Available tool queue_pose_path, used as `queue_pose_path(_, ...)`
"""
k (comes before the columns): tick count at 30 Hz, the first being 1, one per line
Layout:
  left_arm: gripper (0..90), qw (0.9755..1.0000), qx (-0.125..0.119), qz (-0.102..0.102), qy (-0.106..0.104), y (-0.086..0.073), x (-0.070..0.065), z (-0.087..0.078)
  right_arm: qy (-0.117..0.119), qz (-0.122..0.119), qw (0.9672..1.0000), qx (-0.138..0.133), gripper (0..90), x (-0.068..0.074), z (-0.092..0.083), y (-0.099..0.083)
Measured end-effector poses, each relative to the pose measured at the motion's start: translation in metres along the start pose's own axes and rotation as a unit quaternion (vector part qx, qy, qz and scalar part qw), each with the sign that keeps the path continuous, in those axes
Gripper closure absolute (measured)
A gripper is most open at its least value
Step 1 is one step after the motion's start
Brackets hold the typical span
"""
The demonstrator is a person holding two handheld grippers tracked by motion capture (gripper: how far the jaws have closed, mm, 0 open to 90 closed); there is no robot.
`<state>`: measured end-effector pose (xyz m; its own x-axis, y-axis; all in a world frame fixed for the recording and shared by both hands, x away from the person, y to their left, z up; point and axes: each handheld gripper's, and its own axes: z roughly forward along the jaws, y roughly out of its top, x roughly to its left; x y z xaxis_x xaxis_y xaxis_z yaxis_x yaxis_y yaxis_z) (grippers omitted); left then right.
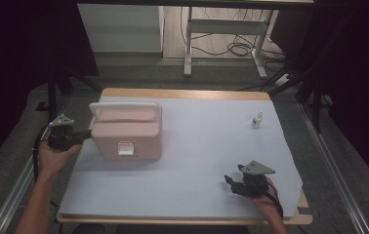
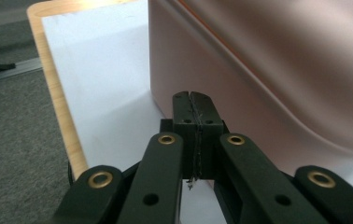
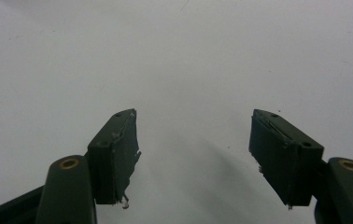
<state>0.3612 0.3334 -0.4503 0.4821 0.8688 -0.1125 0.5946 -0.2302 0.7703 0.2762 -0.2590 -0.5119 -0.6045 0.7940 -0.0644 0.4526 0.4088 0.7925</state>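
White mat over a wooden table (image 1: 182, 92), dim room, desk legs and cables on the floor behind.

Pink box (image 1: 126, 134) sits on the mat's left half, near the left edge, lid down, white handle (image 1: 124, 108) folded over the top toward the far side, white latch (image 1: 125, 148) on the wall facing you. In the left gripper view the box (image 2: 268, 70) is a rounded pink wall directly ahead.

Your left gripper (image 1: 86, 133) is at the box's left end wall, low down; jaws pressed flat together, nothing between them. In its own view the left gripper (image 2: 195, 95) has its tips at or just short of the wall; contact can't be told for sure.

Step, as I read it: closed tips brought up to the box's side, to nudge or brace it. Latch not yet touched.

Next move calls for: a low, level push if you mean to slide it, kept under the lid seam so the box doesn't tip. If it's bracing, hold firm.

Your right gripper (image 1: 232, 183) rests near the front right of the mat, well apart from the box; jaws wide open, empty, bare mat ahead of the right gripper (image 3: 193, 116). It would need to cross to the latch.

Small white bottle (image 1: 256, 119) stands far right, out of play.
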Motion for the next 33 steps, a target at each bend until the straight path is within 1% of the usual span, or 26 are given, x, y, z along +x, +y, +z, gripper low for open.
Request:
queue_pose_path(5, 90.0, 0.9999, 0.006, 0.004, -0.011, 0.004, 0.005, 0.015, 0.004, 0.005, 1.0000, -0.002, 32.7, -0.002, 0.000, 0.000)
queue_pose_path(7, 90.0, 0.9999, 0.005, 0.004, -0.014, 0.004, 0.005, 0.017, 0.004, 0.006, 1.0000, -0.002, 32.7, -0.003, -0.001, -0.001)
queue_pose_path(8, 90.0, 0.9999, 0.008, 0.003, -0.012, 0.007, 0.007, 0.023, 0.004, 0.008, 1.0000, -0.002, 32.7, -0.003, -0.001, -0.001)
queue_pose_path(11, 90.0, 0.9999, 0.008, 0.000, -0.015, 0.008, 0.011, 0.026, 0.005, 0.008, 1.0000, -0.003, 32.6, -0.003, -0.001, -0.001)
queue_pose_path(12, 90.0, 0.9998, 0.009, -0.004, -0.020, 0.008, 0.014, 0.031, 0.005, 0.007, 1.0000, -0.003, 32.6, -0.003, -0.001, -0.001)
queue_pose_path(13, 90.0, 0.9997, 0.014, -0.002, -0.020, 0.008, 0.015, 0.034, 0.005, 0.007, 1.0000, -0.003, 32.6, -0.003, -0.001, -0.001)
queue_pose_path(15, 90.0, 0.9996, 0.018, -0.003, -0.021, 0.008, 0.017, 0.038, 0.005, 0.007, 1.0000, -0.003, 32.6, -0.003, -0.001, -0.001)
queue_pose_path(21, 90.0, 0.9995, 0.016, -0.009, -0.028, 0.008, 0.022, 0.044, 0.004, 0.010, 0.9999, -0.001, 32.6, -0.005, 0.001, -0.002)
queue_pose_path(29, 90.0, 0.9992, 0.022, -0.002, -0.033, 0.013, 0.019, 0.047, 0.003, 0.009, 0.9999, -0.002, 32.6, -0.006, 0.001, -0.002)
queue_pose_path(33, 90.0, 0.9990, 0.019, 0.000, -0.041, 0.014, 0.013, 0.049, 0.003, 0.010, 0.9999, -0.003, 32.6, -0.007, 0.000, -0.003)
